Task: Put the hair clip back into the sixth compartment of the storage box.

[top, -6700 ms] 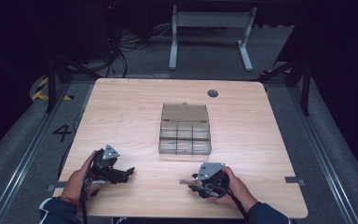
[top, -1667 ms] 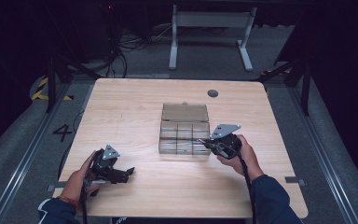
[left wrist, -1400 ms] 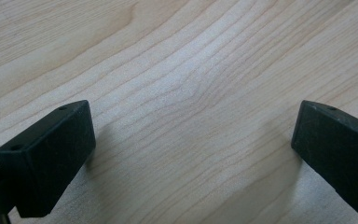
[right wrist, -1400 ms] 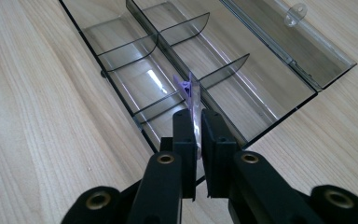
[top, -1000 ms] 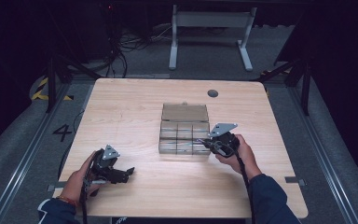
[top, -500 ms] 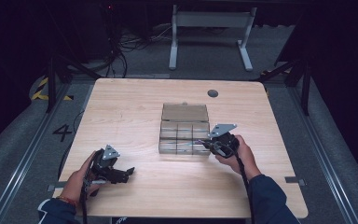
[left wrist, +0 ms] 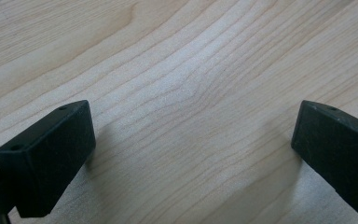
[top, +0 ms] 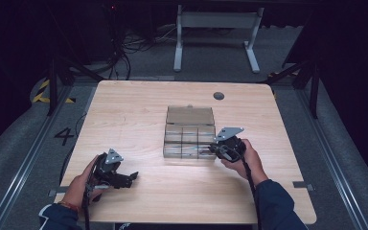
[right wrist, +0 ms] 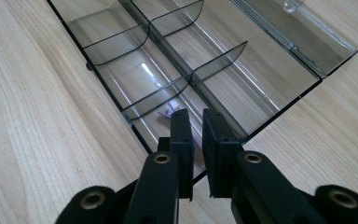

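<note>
The clear compartment box (top: 189,135) is sitting in the middle of the wooden worktop (top: 134,115), and it is looking smoky and see-through, its lid lying flat open on the far side. In the right gripper view, thin curved dividers are splitting the tray into small cells, light glinting off the plastic floor. The right gripper (right wrist: 195,122) is hanging over the near right corner cell, its jaws nearly pressed together with only a slim gap between them. A tiny pale purple piece (right wrist: 167,111) is lying in that cell just beyond the jaw tips; whether the pads are touching it is hard to tell. Down at the near left of the worktop, the left gripper (left wrist: 191,140) is resting low over bare wood, jaws spread wide with nothing between them.
</note>
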Motion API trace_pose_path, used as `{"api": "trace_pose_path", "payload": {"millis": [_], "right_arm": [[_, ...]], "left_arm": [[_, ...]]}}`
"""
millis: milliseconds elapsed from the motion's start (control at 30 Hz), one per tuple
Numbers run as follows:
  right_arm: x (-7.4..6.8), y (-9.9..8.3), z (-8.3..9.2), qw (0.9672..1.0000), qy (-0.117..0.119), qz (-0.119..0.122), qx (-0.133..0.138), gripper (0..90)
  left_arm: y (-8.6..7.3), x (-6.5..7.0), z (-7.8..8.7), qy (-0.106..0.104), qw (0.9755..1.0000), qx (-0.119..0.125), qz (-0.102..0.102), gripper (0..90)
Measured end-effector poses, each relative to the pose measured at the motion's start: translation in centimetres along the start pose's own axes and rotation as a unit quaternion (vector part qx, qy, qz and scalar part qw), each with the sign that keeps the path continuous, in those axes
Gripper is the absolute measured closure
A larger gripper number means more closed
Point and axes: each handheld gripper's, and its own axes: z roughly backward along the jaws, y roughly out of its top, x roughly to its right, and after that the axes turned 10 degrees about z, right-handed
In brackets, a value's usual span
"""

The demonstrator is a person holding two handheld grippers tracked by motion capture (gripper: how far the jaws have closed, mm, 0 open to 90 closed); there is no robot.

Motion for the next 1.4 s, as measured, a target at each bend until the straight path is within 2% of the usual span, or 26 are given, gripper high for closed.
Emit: {"api": "trace_pose_path", "payload": {"millis": [400,800,1400], "right_arm": [[0.1,-0.3,0.8,1.0,-0.007,0.0,0.0,82.7],[0.8,-1.0,2.9,0.9997,-0.023,0.008,-0.007,79.3],[0.4,-1.9,4.4,0.9985,-0.039,0.026,-0.029,66.0]], "left_arm": [[0.0,0.0,0.0,0.0,1.0,-0.001,0.001,0.1],[0.0,0.0,0.0,0.0,1.0,0.0,0.0,0.1],[0.0,0.0,0.0,0.0,1.0,0.0,0.0,0.1]]}}
